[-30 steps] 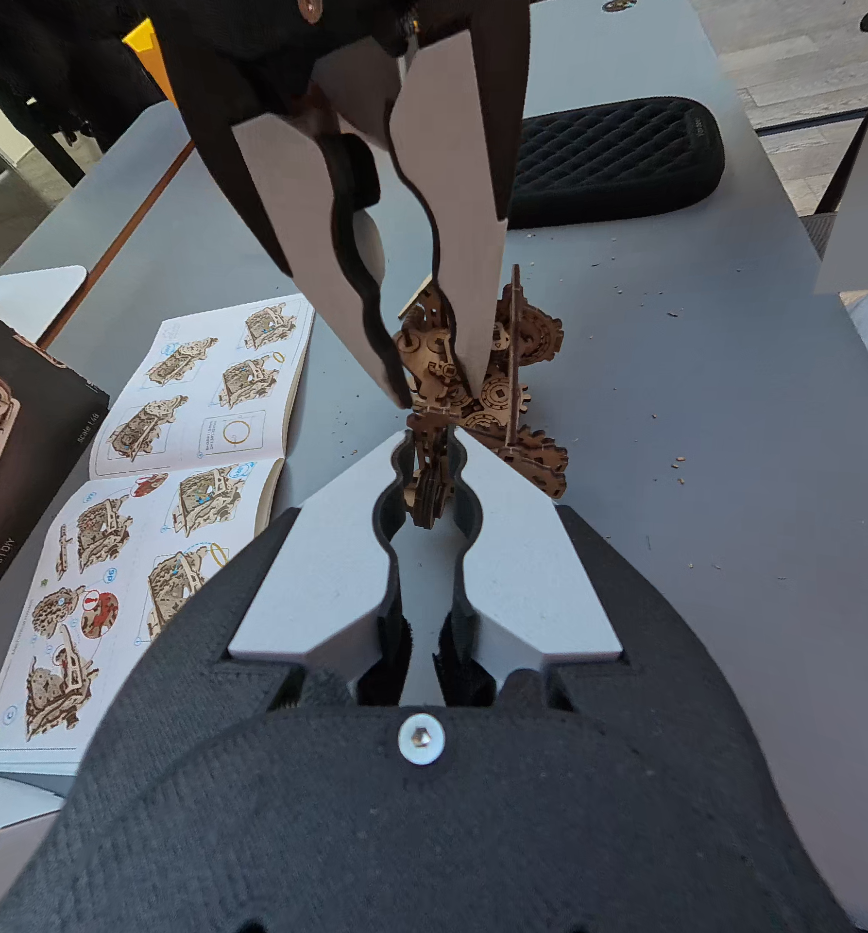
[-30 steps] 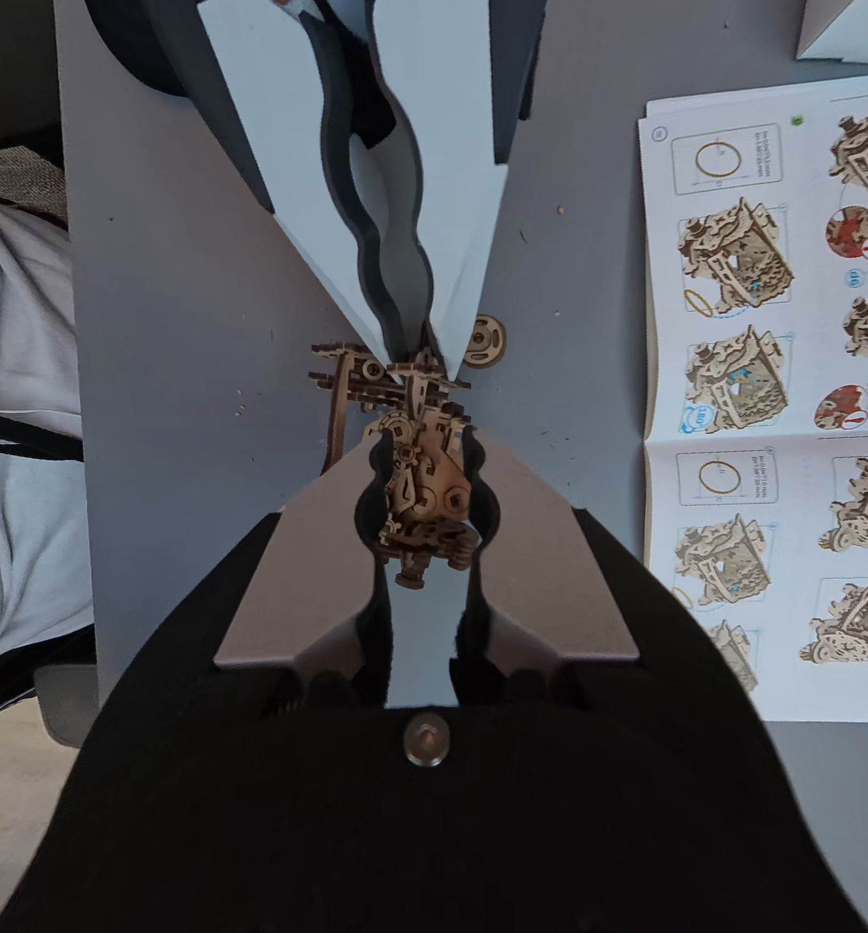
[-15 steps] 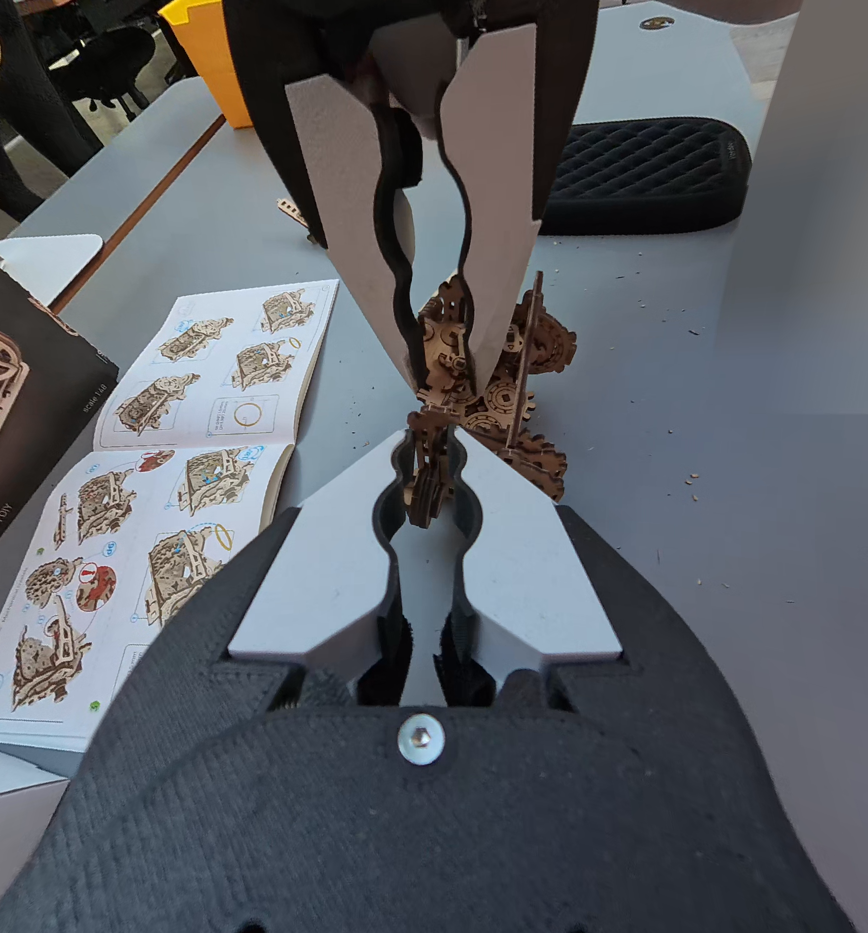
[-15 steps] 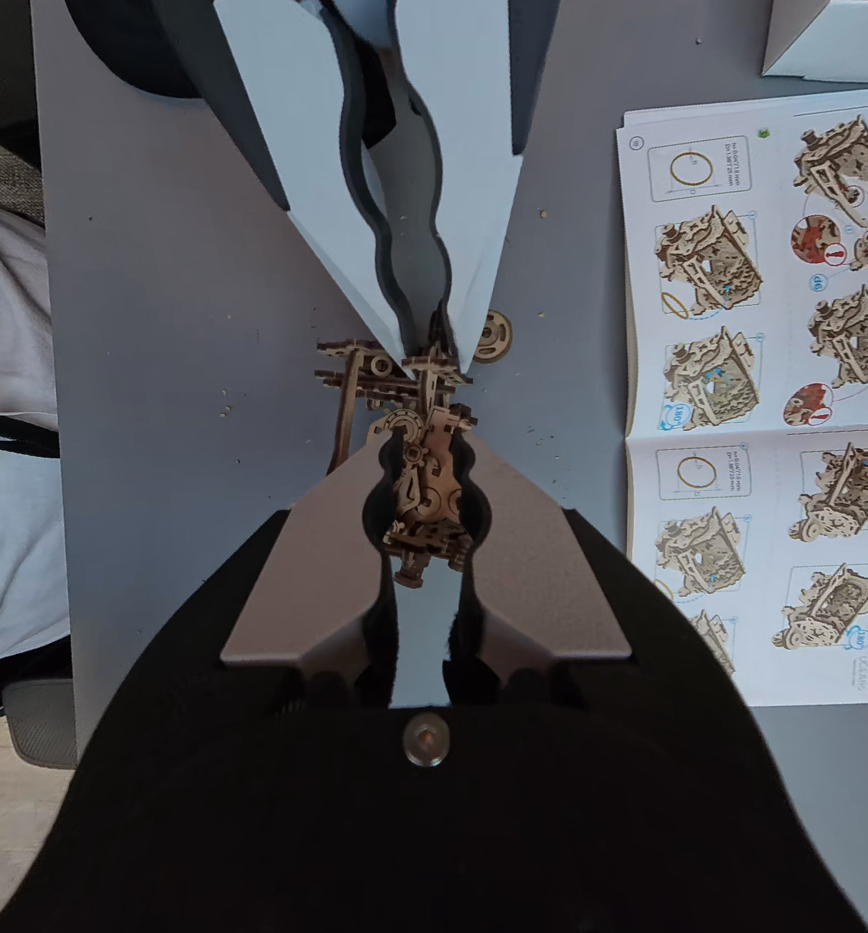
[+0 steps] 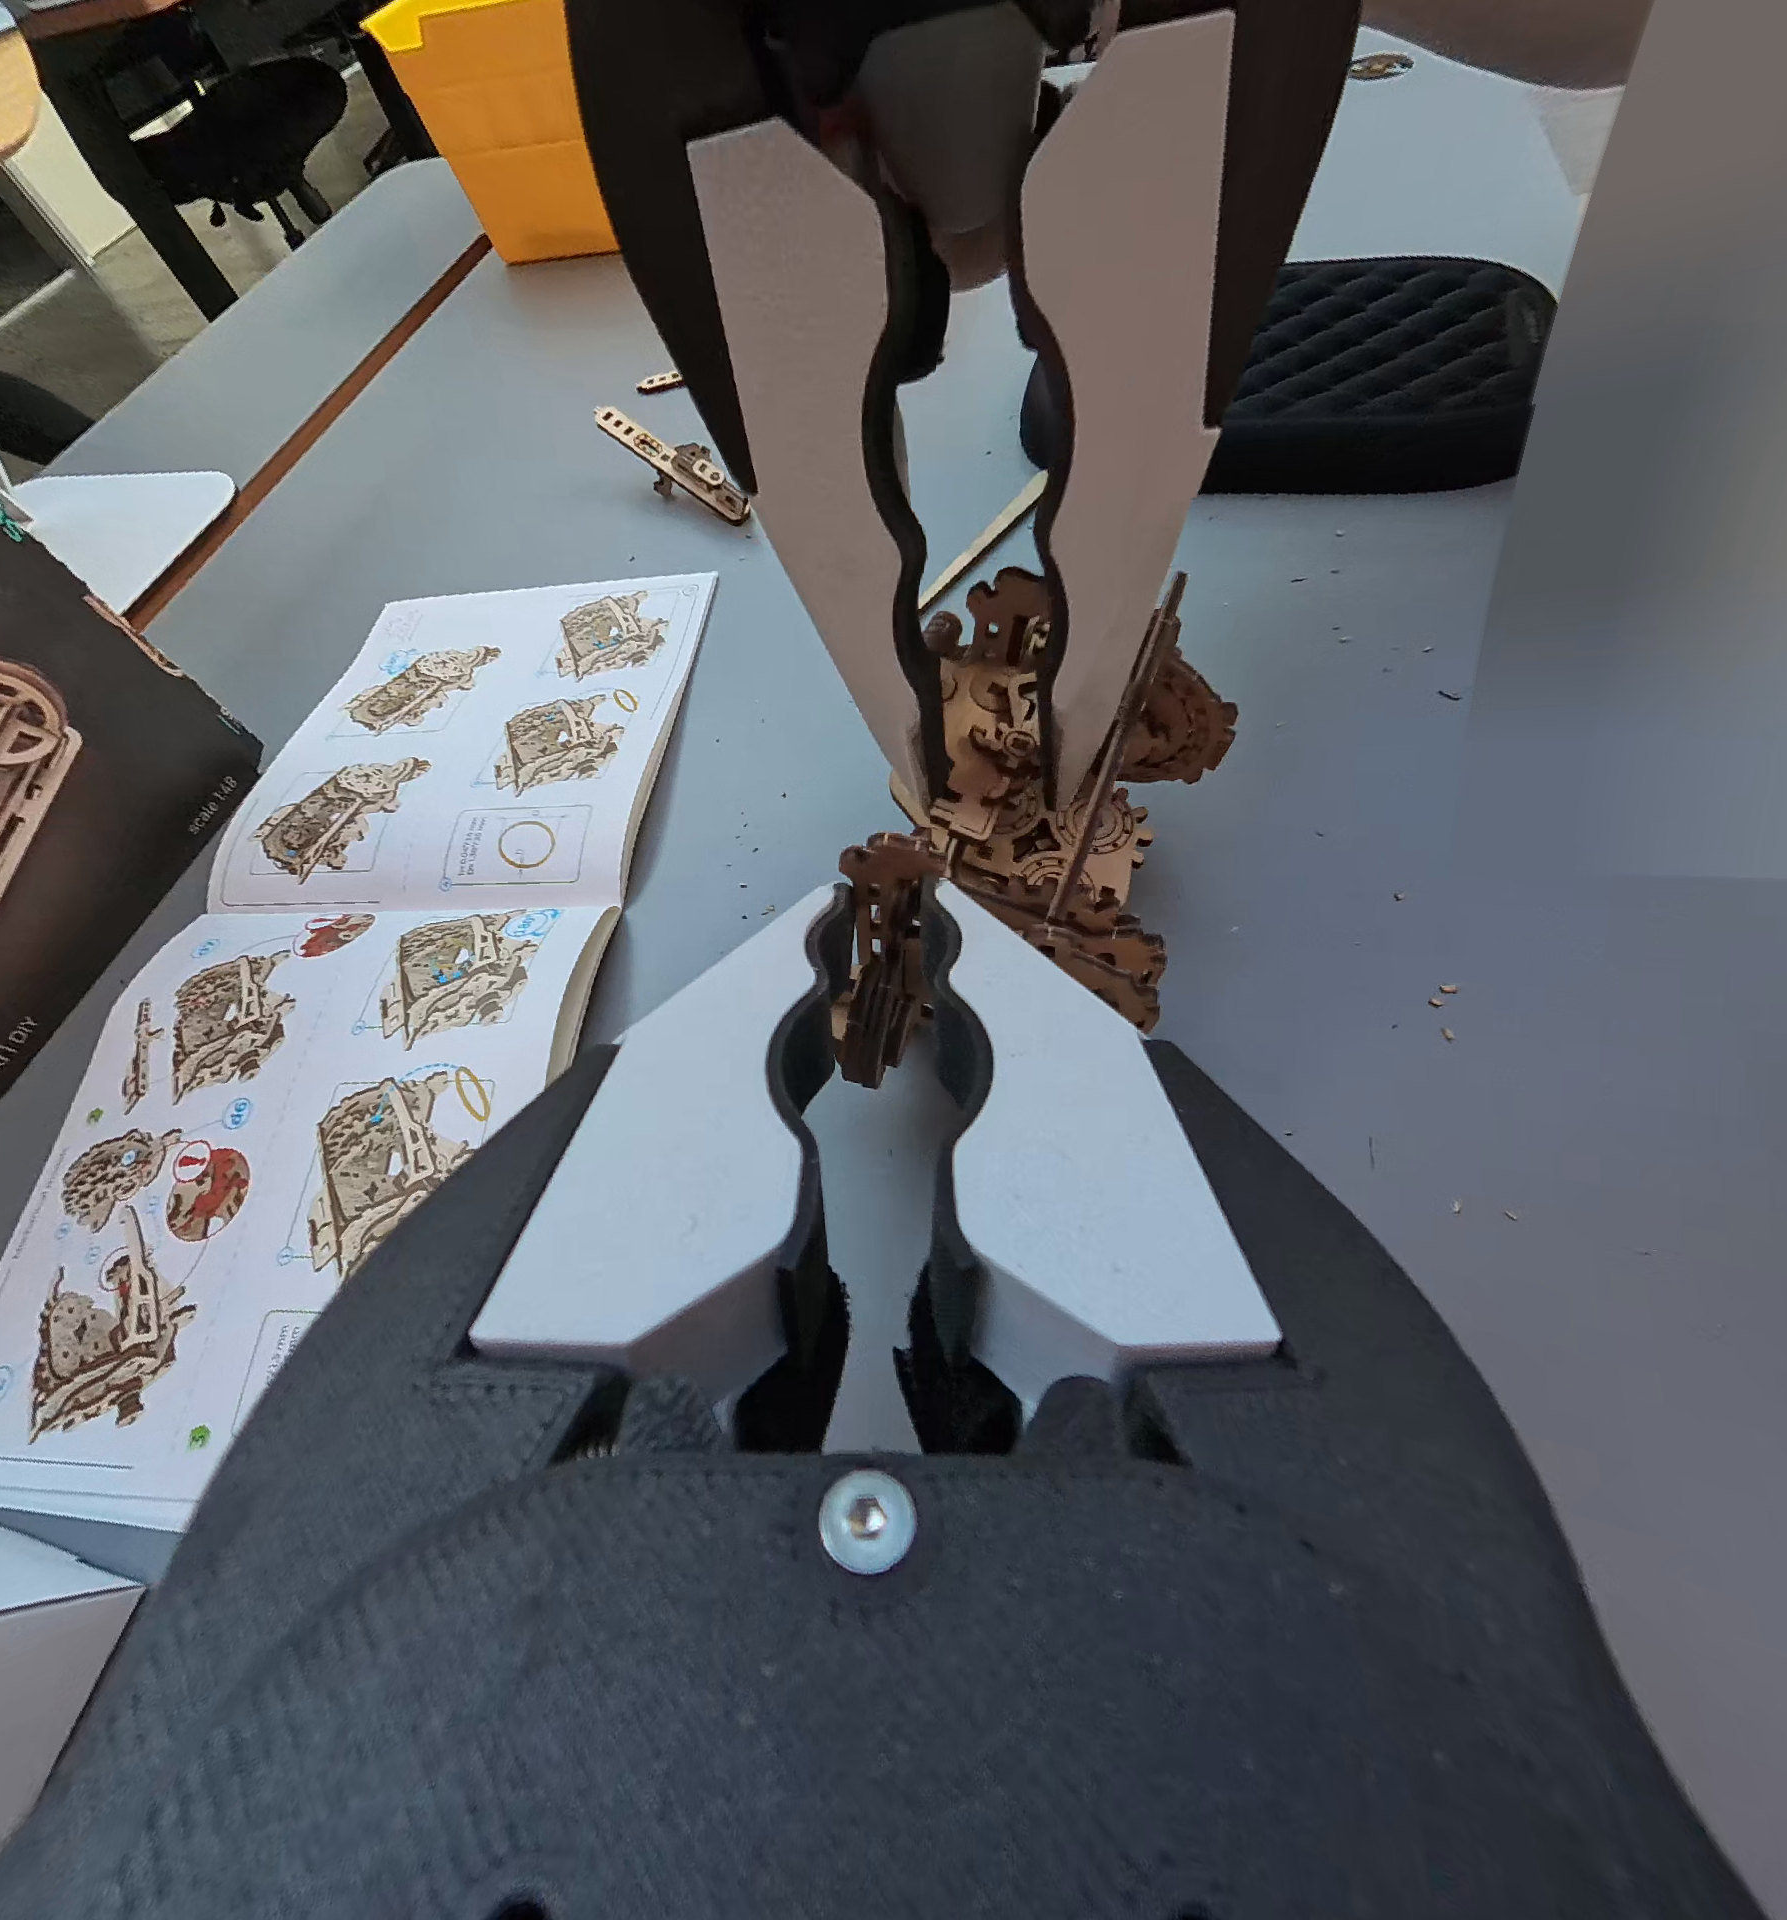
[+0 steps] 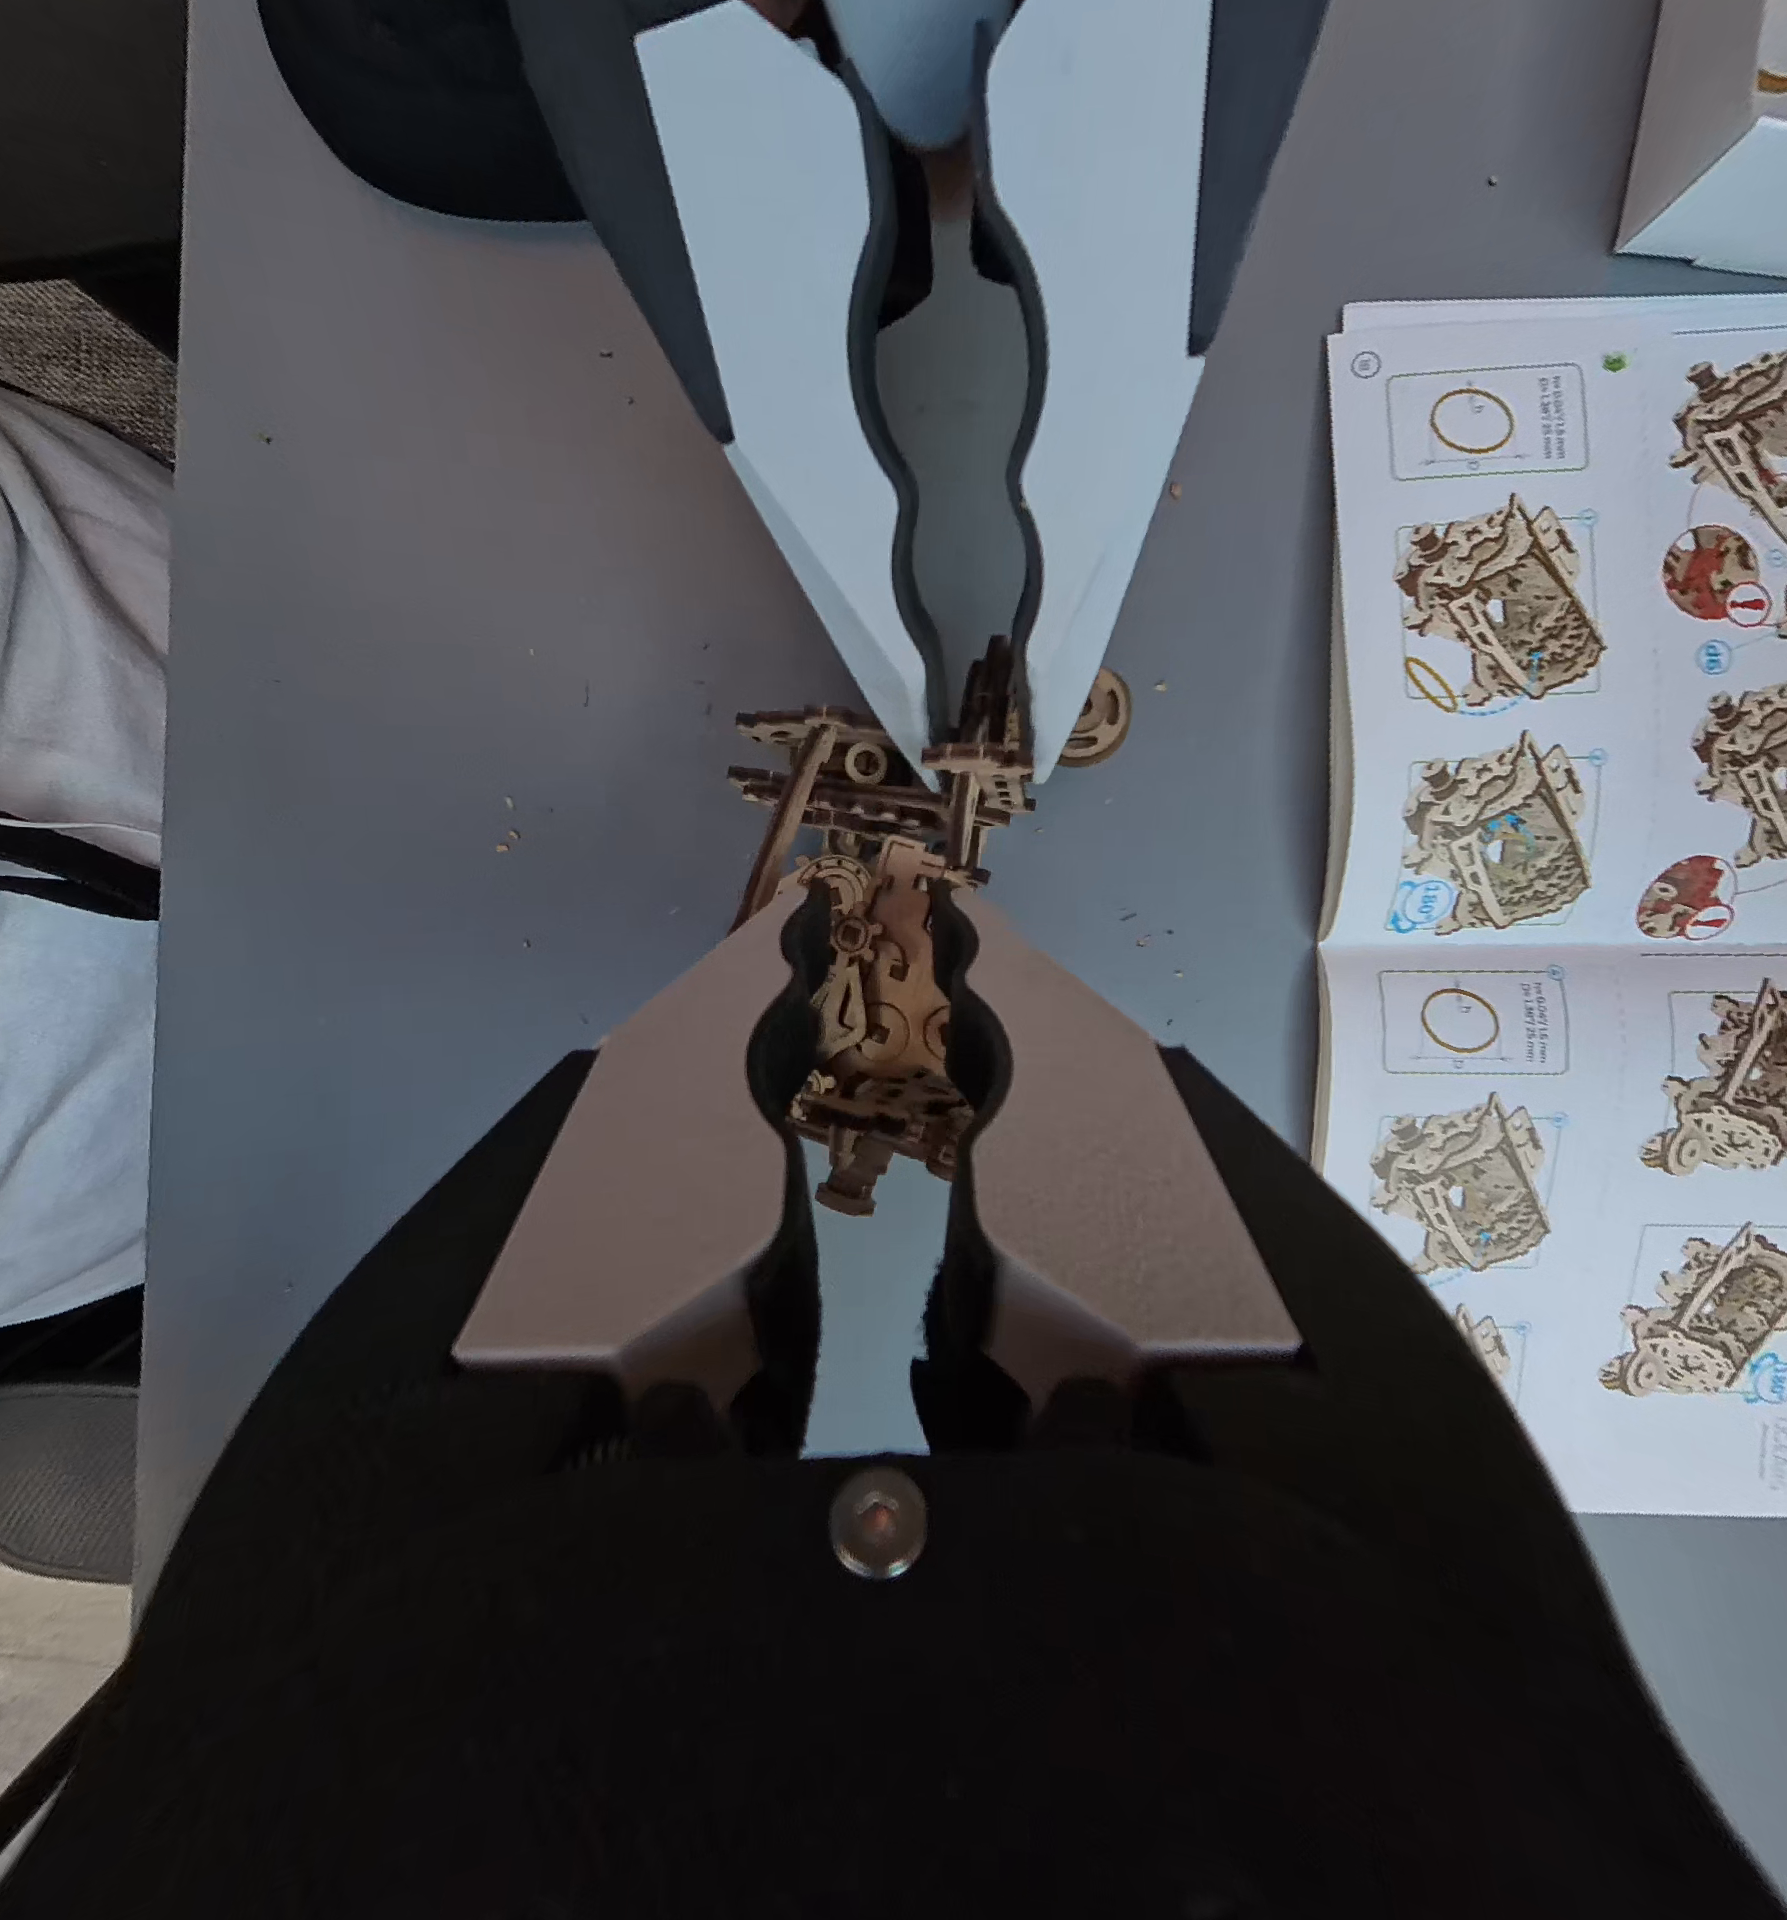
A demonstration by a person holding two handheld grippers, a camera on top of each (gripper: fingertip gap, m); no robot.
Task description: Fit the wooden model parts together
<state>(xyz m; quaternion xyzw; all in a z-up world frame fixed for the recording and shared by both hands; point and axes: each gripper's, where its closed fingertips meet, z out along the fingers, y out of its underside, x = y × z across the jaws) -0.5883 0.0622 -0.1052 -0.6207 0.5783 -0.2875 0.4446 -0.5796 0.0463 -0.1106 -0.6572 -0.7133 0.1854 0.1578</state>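
A brown wooden gear model stands on the grey table. My right gripper comes down from above and is shut on the model's upper part. In the right wrist view my right gripper holds the model between its jaws. My left gripper is shut on a small wooden part, held against the model's near side. In the right wrist view my left gripper pinches that small part just beyond the model. A loose wooden wheel lies beside it.
An open instruction booklet lies to the left, also in the right wrist view. A black box lies beside it. Loose wooden pieces, a yellow bin and a black quilted cushion sit farther back. A white box is near the booklet. My two grippers' fingertips are within a few centimetres of each other.
Both grippers stay shut on their pieces, still held together. The left wrist view has tilted up, showing more of the far table, and the right gripper now stands more upright.
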